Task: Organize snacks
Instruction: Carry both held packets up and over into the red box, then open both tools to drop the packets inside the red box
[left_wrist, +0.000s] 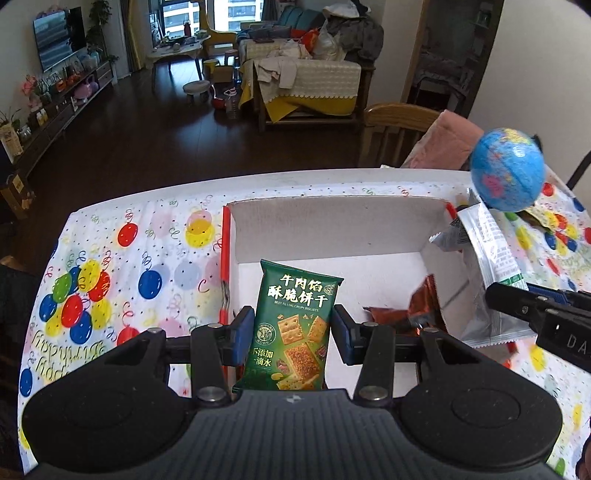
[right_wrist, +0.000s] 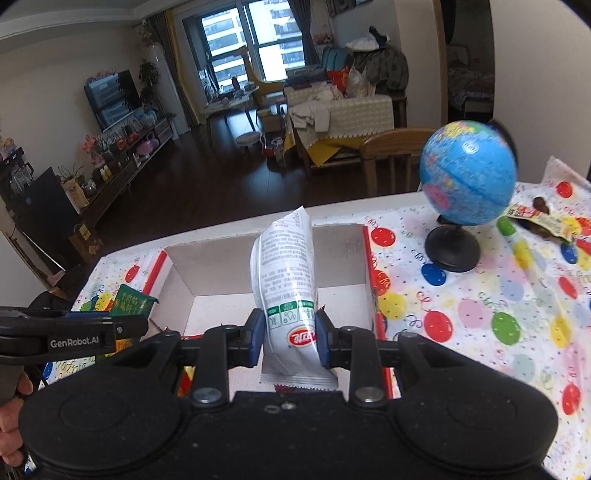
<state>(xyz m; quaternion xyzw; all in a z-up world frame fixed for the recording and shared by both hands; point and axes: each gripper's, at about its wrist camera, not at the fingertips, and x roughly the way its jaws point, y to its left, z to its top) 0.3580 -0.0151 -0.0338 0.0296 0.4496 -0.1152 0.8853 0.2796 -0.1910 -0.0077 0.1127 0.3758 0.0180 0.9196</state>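
Green biscuit packet (left_wrist: 295, 325) "BEEF FILLING CRISPY BISCUITS" clamped in left tongs (left_wrist: 293, 334) | right tongs (right_wrist: 290, 338) clamp white sachet (right_wrist: 286, 280)

Table (right_wrist: 461, 314) under a white cloth printed with coloured balloons, open white cardboard box (right_wrist: 207, 266) with red edges on it, blue globe (right_wrist: 467, 173) on black stand beside the box, brown-and-yellow snack packet (right_wrist: 543, 221) past the globe

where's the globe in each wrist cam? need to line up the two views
Left wrist: globe at the far right edge, upper half, blurred, above the silver packet; its base is hidden.
Right wrist: globe right of centre, upper half, on its black stand, on the balloon tablecloth.
Shared landmark: the open white cardboard box, left of the globe in both.
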